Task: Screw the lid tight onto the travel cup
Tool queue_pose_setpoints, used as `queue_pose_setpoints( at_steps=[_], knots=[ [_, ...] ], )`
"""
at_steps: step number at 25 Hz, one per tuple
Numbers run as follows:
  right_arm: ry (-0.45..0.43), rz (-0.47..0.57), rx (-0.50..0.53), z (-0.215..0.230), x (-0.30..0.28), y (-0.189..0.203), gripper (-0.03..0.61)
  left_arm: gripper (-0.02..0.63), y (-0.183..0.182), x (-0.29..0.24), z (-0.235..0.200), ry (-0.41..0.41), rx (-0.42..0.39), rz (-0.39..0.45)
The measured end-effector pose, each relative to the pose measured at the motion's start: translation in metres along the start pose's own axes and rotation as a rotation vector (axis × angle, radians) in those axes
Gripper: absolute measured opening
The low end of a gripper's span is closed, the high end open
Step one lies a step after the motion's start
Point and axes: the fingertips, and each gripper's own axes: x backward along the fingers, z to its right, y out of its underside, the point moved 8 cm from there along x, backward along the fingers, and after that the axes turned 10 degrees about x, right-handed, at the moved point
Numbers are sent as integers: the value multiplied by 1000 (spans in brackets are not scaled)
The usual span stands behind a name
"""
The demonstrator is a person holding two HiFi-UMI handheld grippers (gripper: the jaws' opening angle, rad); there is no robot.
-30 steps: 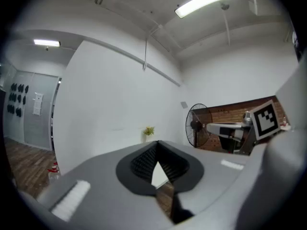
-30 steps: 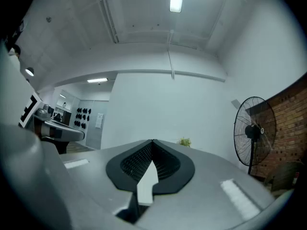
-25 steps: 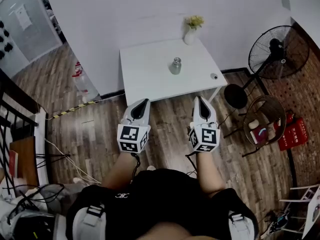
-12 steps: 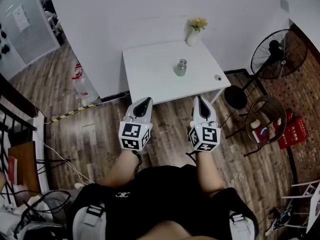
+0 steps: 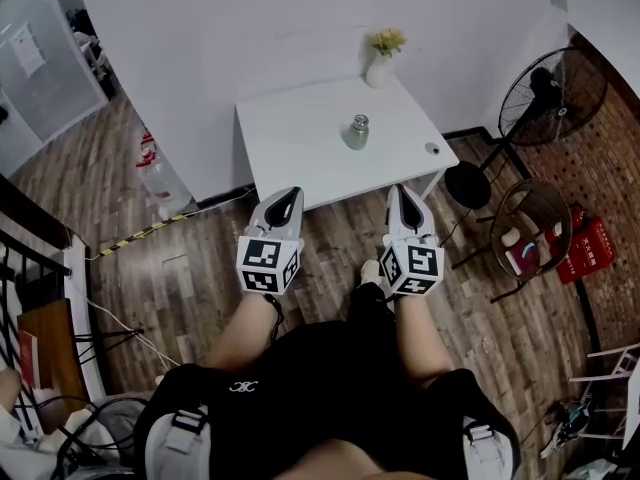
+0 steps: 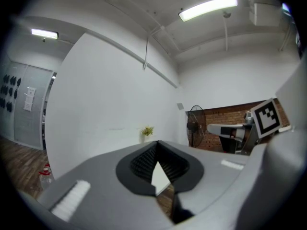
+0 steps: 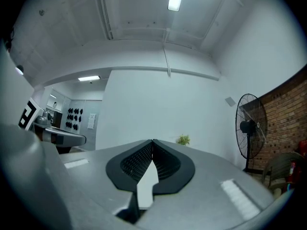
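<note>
- The left gripper [image 5: 288, 194] and right gripper [image 5: 398, 190] are both fully closed, with nothing between the jaws. Each gripper view shows the dark pads meeting at the tips, and only the wall and room beyond.
- Compared with a second ago, both grippers sit a little closer to the near edge of the white tabletop [image 5: 290, 153]. A foot [image 5: 370, 269] now shows beneath them, so the person appears to be stepping up to the table.
- The travel cup [image 5: 357, 131] stands upright near the tabletop's middle, slightly toward the right edge and well apart from both grippers.
- A small round piece [image 5: 430, 149] lies by the right edge, toward the near right corner. It may be the lid, though it is too small to tell.
- A vase [image 5: 379, 66] with flowers sits at the far right corner.
- The task proper has not begun, and this is only the approach. Both grippers would need to open before either could take the cup or the lid.
</note>
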Motion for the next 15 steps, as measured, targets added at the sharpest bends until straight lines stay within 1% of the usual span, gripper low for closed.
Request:
queue_pose_setpoints(
  at_steps=[5, 9, 15],
  knots=[
    [-6, 8, -17, 15, -25, 13, 3, 54, 3, -27, -4, -8, -20, 2],
    [-26, 9, -28, 28, -57, 25, 3, 54, 4, -57, -13, -21, -26, 3],
    [-63, -1, -43, 61, -122, 50, 3, 54, 9, -129, -27, -39, 0, -14]
  ],
)
